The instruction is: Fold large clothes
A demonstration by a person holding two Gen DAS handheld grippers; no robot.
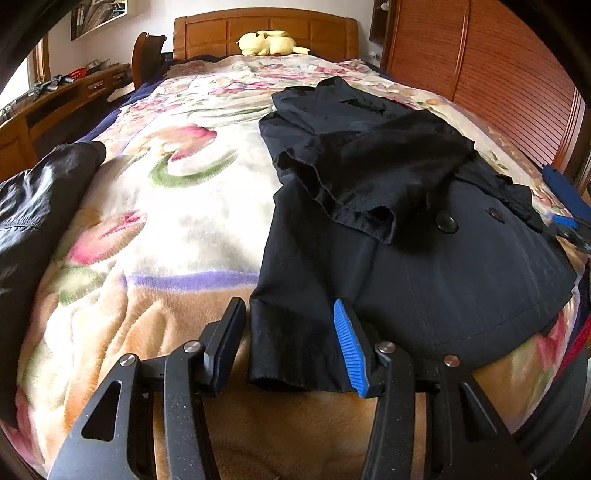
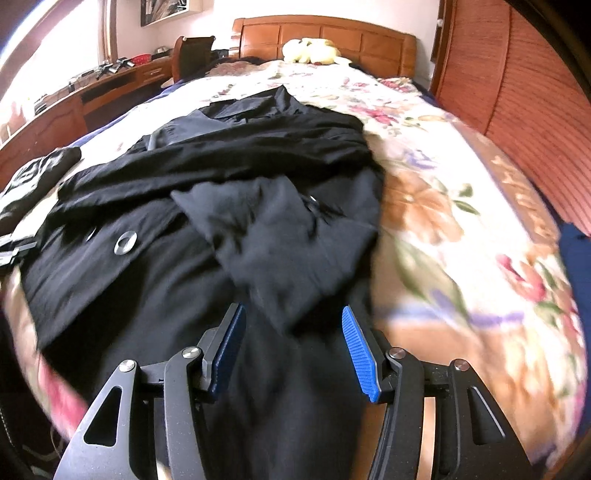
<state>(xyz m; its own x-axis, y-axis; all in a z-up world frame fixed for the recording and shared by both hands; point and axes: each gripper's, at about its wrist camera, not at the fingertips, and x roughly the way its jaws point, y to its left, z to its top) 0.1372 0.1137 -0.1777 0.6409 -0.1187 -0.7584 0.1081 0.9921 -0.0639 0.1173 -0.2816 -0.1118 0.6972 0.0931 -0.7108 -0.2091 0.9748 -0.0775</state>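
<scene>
Coat (image 1: 424, 266) flat on blanket (image 1: 177, 221) | L jaws wide, hem corner between, ungripped | R jaws wide, over coat, empty

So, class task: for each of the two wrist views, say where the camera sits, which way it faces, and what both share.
Left wrist: low at the bed's foot end, facing the headboard; open left gripper straddles the dark coat hem corner.
Right wrist: above the coat's lower part, facing the headboard; open right gripper shows.
Shared: coat, floral blanket, yellow plush toy.
</scene>
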